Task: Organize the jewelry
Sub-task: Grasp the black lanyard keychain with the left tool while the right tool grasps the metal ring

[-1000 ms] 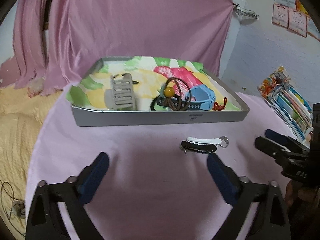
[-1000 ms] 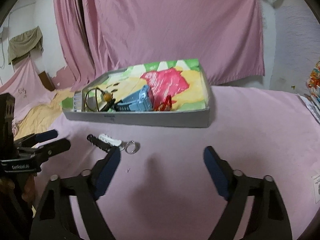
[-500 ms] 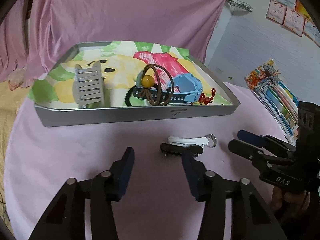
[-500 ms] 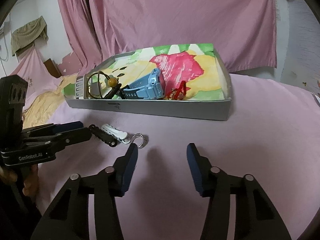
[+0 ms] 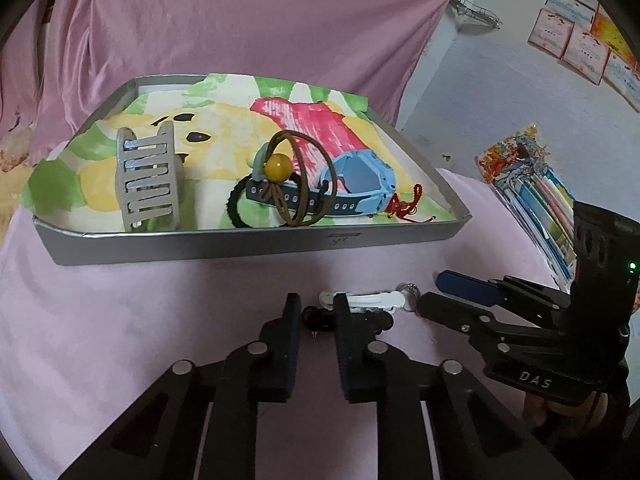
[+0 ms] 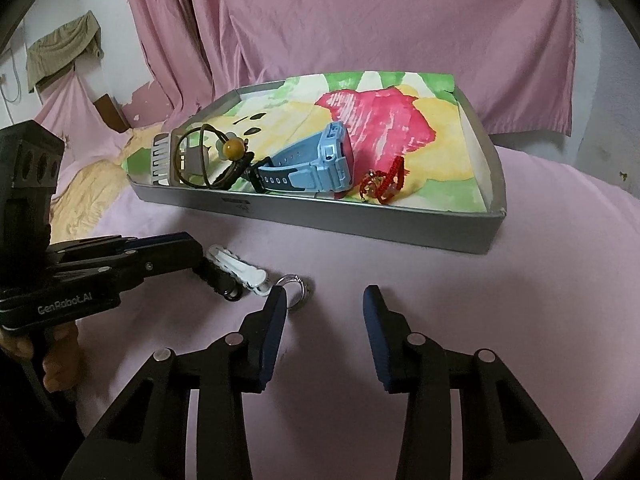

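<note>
A black hair clip point(image 5: 316, 316) and a white hair clip point(image 5: 368, 300) lie side by side on the pink cloth in front of the grey tray point(image 5: 240, 246). A silver ring point(image 5: 409, 292) hangs at the white clip's right end. My left gripper point(image 5: 318, 306) is low over them, its jaws narrow but open, with the black clip's left end showing in the gap. The right gripper point(image 6: 325, 296) is open, and its left fingertip touches the silver ring point(image 6: 296, 285). In the right wrist view, the left gripper point(image 6: 196, 252) covers the near ends of the black clip point(image 6: 224, 284) and the white clip point(image 6: 240, 268).
The tray holds a grey claw clip point(image 5: 148, 176), a blue watch point(image 5: 360, 184), a brown hair tie with a yellow bead point(image 5: 279, 166) and a red cord bracelet point(image 5: 406, 204). Colourful packets point(image 5: 532, 192) lie at the right. A yellow blanket point(image 6: 92, 188) lies to the left.
Both grippers have moved forward and down toward the clips. The left jaws have narrowed from wide open to a small gap around the black clip's end. The right jaws have also narrowed.
</note>
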